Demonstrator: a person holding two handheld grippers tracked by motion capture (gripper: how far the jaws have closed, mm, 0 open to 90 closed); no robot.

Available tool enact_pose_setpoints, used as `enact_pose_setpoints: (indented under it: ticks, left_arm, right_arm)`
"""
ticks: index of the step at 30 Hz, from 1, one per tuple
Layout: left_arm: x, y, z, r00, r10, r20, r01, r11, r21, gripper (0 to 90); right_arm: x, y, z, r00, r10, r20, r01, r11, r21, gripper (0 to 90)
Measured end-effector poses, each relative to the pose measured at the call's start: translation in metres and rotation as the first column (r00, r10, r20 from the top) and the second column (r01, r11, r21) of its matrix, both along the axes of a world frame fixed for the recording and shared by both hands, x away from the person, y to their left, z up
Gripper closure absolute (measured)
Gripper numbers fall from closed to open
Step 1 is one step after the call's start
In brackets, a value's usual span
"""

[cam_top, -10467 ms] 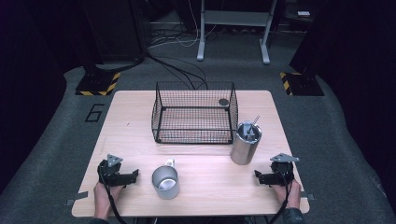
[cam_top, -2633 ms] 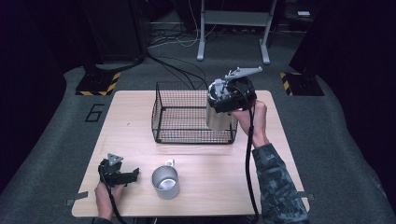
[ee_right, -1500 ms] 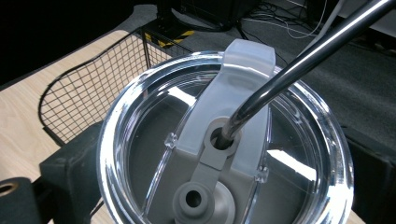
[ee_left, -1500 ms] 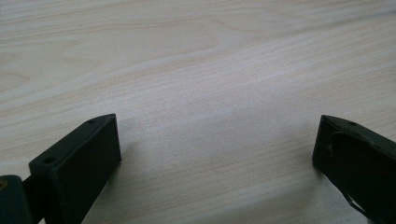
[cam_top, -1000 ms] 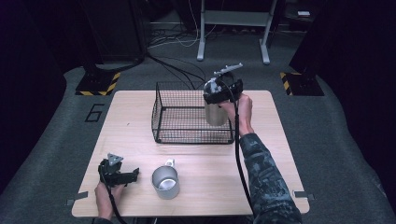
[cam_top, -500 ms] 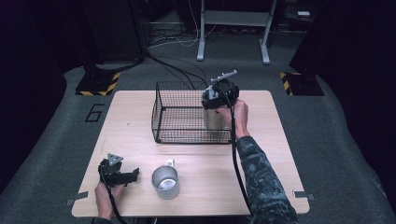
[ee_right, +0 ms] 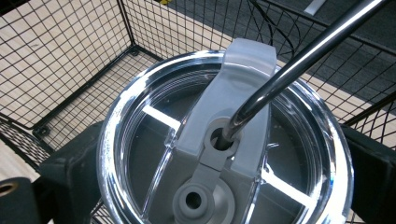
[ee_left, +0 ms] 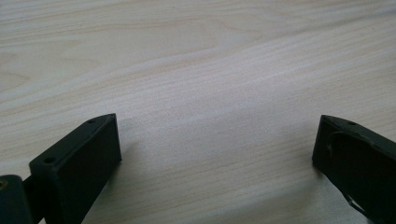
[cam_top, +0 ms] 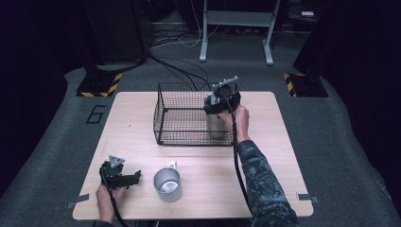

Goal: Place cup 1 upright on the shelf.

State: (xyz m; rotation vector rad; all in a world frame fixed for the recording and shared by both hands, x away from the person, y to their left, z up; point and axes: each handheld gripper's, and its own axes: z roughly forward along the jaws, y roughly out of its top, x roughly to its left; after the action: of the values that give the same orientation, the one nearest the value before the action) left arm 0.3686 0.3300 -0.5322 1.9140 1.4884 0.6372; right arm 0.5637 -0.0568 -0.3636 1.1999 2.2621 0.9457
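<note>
We see a pale wooden table (cam_top: 265,156) with a visible grain standing on grey carpet (cam_top: 340,142) in a dark room. Beyond the far edge, black cables (cam_top: 175,66) trail across the floor toward a grey metal stand (cam_top: 236,28), and two black-and-yellow striped blocks (cam_top: 100,84) sit at the far left and far right of the table. A white number six (cam_top: 96,114) is marked on the carpet at the left.

A black wire basket (cam_top: 179,118) sits at the middle of the far half of the table. The right gripper (cam_top: 220,106) is over its right end, and in the right gripper view its jaws are closed against the sides of a steel tumbler (ee_right: 219,154) with a clear lid (ee_right: 140,116) and a metal straw (ee_right: 303,56). In the high view the tumbler is inside the basket, by its right wall; we cannot tell whether its base touches the basket floor.

The left gripper (cam_top: 124,178) rests on the near left of the table, its jaws spread wide with nothing but bare wood between them. Just to its right a steel mug (cam_top: 167,183) stands upright, handle pointing away from the person.
</note>
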Motion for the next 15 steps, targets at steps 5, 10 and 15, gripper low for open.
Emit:
enact_pose_setpoints:
  ticks: [5, 10, 15]
  left_arm:
    - [0.000, 0.000, 0.000, 1.0000, 0.000, 0.000, 0.000, 1.0000, 0.000, 1.0]
    - [0.000, 0.000, 0.000, 1.0000, 0.000, 0.000, 0.000, 1.0000, 0.000, 1.0]
    - [0.000, 0.000, 0.001, 1.0000, -0.005, -0.007, 0.005, 1.0000, 0.000, 1.0]
  right_arm:
    - [0.001, 0.000, -0.005, 1.0000, 0.000, -0.005, 0.000, 1.000, 0.001, 3.5]
    - [0.001, 0.000, -0.011, 0.9998, -0.010, -0.019, 0.010, 1.000, 0.003, 3.5]
    - [0.001, -0.003, -0.016, 0.9994, -0.014, -0.033, 0.014, 1.000, 0.010, 3.4]
